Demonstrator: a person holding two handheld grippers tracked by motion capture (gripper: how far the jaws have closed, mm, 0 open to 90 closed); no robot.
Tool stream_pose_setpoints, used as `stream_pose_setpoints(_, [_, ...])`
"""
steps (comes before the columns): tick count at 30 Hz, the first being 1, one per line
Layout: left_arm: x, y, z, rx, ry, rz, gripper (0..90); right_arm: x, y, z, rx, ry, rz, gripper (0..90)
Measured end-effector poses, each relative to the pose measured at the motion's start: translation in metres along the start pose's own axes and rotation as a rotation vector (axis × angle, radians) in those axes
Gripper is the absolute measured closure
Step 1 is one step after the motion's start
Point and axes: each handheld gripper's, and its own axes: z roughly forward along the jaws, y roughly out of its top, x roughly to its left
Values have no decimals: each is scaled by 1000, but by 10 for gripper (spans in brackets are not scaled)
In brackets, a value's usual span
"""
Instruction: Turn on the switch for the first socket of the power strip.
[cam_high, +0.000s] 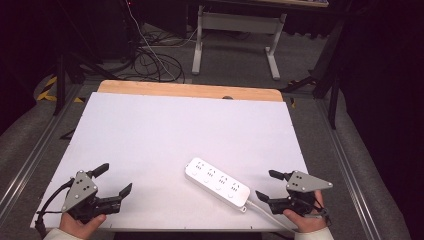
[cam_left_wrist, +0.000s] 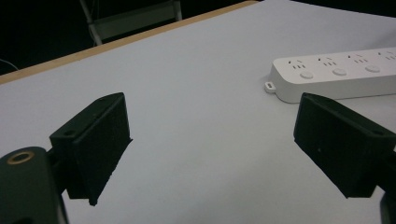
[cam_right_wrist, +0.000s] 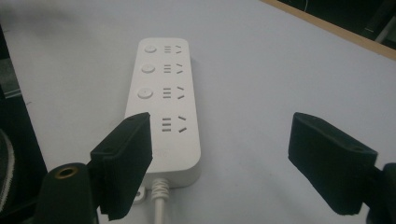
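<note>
A white power strip (cam_high: 217, 182) with several sockets and round buttons lies flat on the white table (cam_high: 165, 130), angled toward the near right; its cable (cam_high: 262, 209) leaves its near end. My left gripper (cam_high: 114, 178) rests at the near left corner, open and empty, with the power strip (cam_left_wrist: 334, 73) off to its right. My right gripper (cam_high: 269, 184) sits at the near right, open and empty, just right of the strip's cable end. In the right gripper view the power strip (cam_right_wrist: 163, 102) lies ahead, its near end behind the left jaw.
A wooden edge (cam_high: 190, 91) borders the table's far side. Beyond it stand a white table frame (cam_high: 235, 37) and loose cables (cam_high: 150, 60) on the grey floor. Metal rails (cam_high: 30, 160) run along both sides.
</note>
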Motion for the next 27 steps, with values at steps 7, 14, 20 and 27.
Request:
stream_pose_setpoints(7, [0, 0, 0, 2, -2, 2, 115, 3, 18, 7, 2, 9, -10, 233])
stream_pose_setpoints(14, [0, 0, 0, 1, -3, 1, 116, 6, 30, 15, 5, 24, -21, 238])
stream_pose_setpoints(20, [0, 0, 0, 2, -3, 3, 117, 8, 40, 22, -5, 33, -33, 242])
stream_pose_setpoints(27, [0, 0, 0, 4, -2, 9, 117, 13, 48, 32, -1, 60, -50, 242])
